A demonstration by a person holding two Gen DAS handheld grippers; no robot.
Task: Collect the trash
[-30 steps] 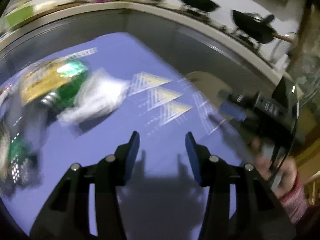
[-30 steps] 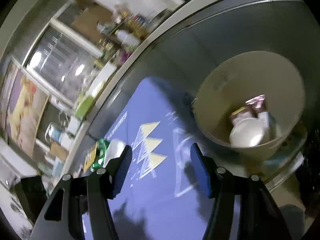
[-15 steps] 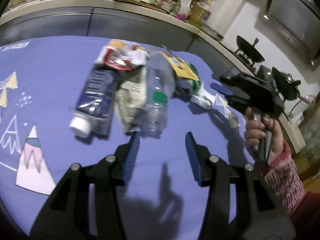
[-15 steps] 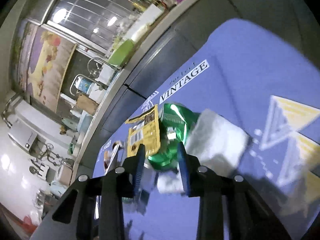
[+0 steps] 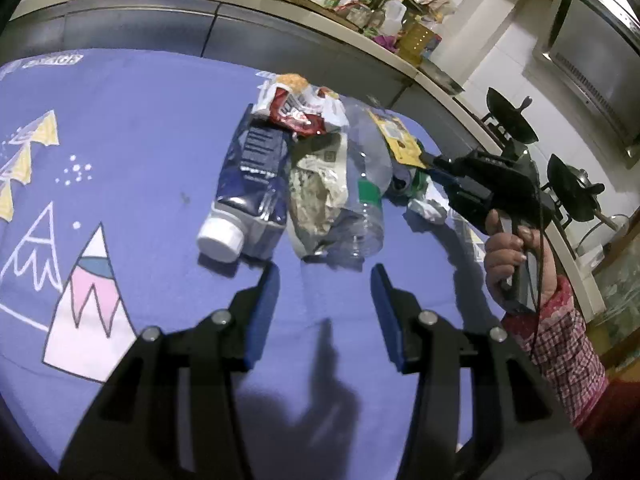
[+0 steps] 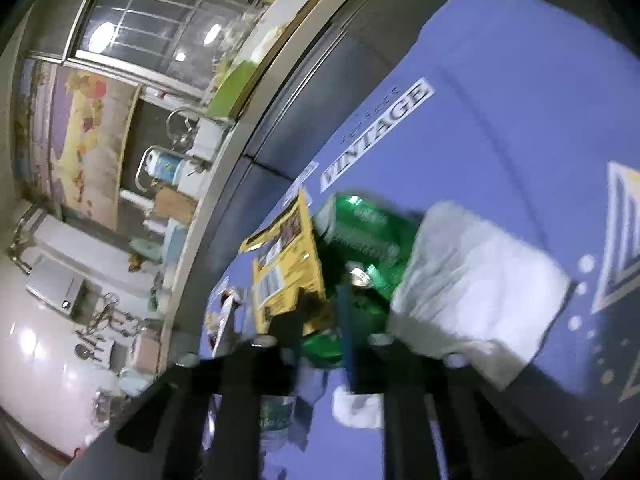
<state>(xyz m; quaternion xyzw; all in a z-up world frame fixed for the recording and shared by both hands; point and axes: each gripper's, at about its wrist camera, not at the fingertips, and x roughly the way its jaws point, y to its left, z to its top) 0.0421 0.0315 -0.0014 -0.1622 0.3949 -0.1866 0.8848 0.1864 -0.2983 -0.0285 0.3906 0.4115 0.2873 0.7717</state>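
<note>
- The left gripper [image 5: 324,276] hovered over the purple printed cloth [image 5: 132,128], its blue-padded fingers [image 5: 266,304] standing partly apart with nothing between them.
- Just ahead of those fingers lay a heap of trash on the cloth: a dark blue pouch with a white cap [image 5: 250,184], a crumpled pale wrapper [image 5: 316,188] beside it, and a clear plastic bottle with a green label [image 5: 364,184] touching the wrapper.
- A red and white snack wrapper [image 5: 296,108] sat at the far end of the heap, lying over the top of the blue pouch.
- To the right of the heap, a hand [image 5: 508,248] with a red checked sleeve [image 5: 560,352] gripped the handle of the right gripper [image 5: 434,164], whose tip reached in at the yellow packet [image 5: 398,140] and the green piece.
- In the right wrist view, the right gripper [image 6: 344,320] had just been closing and its fingers had come nearly together; the picture was blurred, so it could not be told whether they pinched anything.
- Close around those fingertips lay the green foil wrapper [image 6: 368,236], the yellow packet [image 6: 288,264] to its left, and a crumpled white tissue [image 6: 476,284] to its right, all touching one another.
- The word VINTAGE [image 6: 376,136] was printed on the cloth beyond that trash.
- A grey cabinet front [image 5: 168,28] under a pale counter ran behind the cloth.
</note>
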